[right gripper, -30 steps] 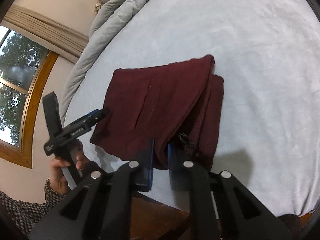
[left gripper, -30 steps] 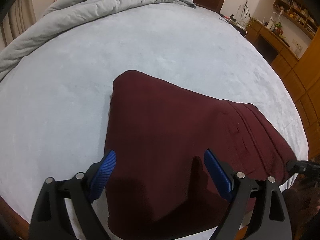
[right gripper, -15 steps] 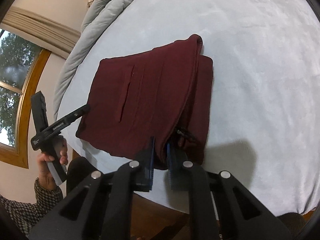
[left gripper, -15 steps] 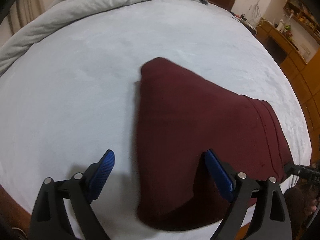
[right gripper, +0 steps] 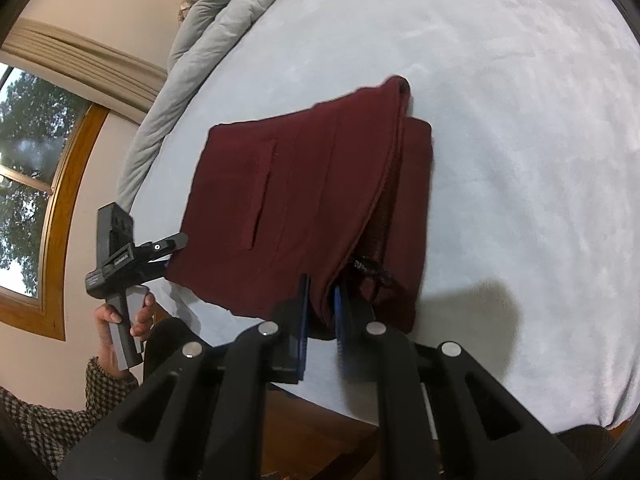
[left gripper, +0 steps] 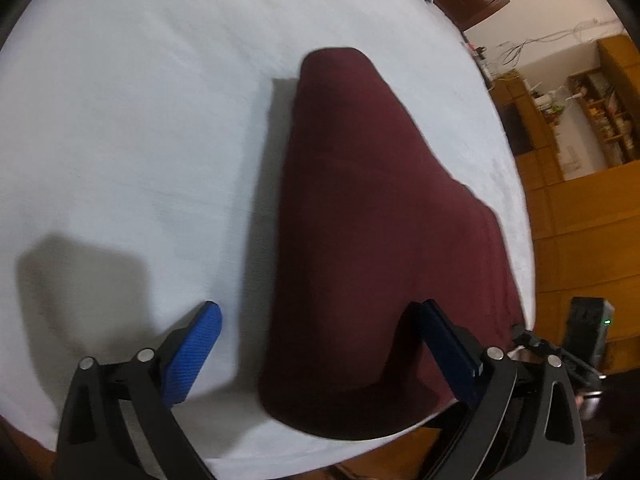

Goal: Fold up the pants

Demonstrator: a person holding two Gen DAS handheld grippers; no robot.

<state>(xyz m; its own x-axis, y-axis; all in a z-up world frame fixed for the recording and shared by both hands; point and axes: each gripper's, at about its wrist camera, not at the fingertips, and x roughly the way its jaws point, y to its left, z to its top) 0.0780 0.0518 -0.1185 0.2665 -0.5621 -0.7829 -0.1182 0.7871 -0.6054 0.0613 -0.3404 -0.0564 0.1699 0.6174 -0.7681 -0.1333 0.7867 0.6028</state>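
Folded dark red pants (left gripper: 380, 220) lie near the front edge of a pale blue bed (left gripper: 140, 140). My left gripper (left gripper: 320, 306) hovers low over their near left corner with its jaws opening. One blue pad (left gripper: 192, 352) is over the sheet and the other pad (left gripper: 448, 344) over the cloth, neither pressing. In the right wrist view the pants (right gripper: 312, 184) show a pocket slit and stacked layers. My right gripper (right gripper: 322, 284) is shut on their near edge. The left gripper (right gripper: 176, 240) sits at the pants' left corner, held by a hand (right gripper: 120, 320).
A grey duvet (right gripper: 208, 32) is bunched along the bed's far side. A window (right gripper: 24, 184) with a wooden frame is on the left. Wooden cabinets and shelves (left gripper: 580, 220) stand to the right of the bed. The bed's wooden edge runs just under both grippers.
My left gripper moved left and down and rolled, so the pants' left edge now lies between its wider jaws. The right gripper stayed shut on the pants.
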